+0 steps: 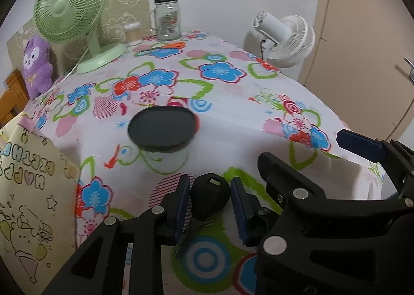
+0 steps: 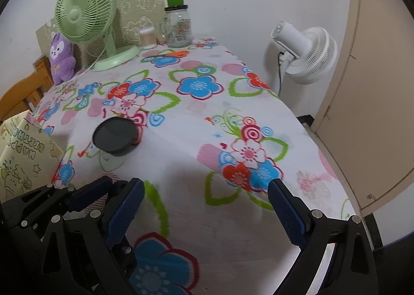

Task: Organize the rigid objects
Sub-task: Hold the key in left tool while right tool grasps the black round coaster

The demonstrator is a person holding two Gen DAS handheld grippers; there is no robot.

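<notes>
Key (image 1: 210, 198) sits between the left gripper (image 1: 211, 207) jaws, seemingly gripped but not clearly clamped. Right gripper (image 2: 205, 210) is spread, empty. Black dish (image 1: 163, 128) appears unfilled, so sorting has barely begun.

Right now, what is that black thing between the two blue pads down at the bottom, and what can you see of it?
It looks like a key: a rounded, matte black plastic head with a small rectangular hole near its top, and a metal blade angling down-left below. It sits between the blue pads of the left gripper, closer to the left pad; a gap shows on the right, so a firm grip cannot be confirmed. The floral tablecloth lies beneath.
</notes>
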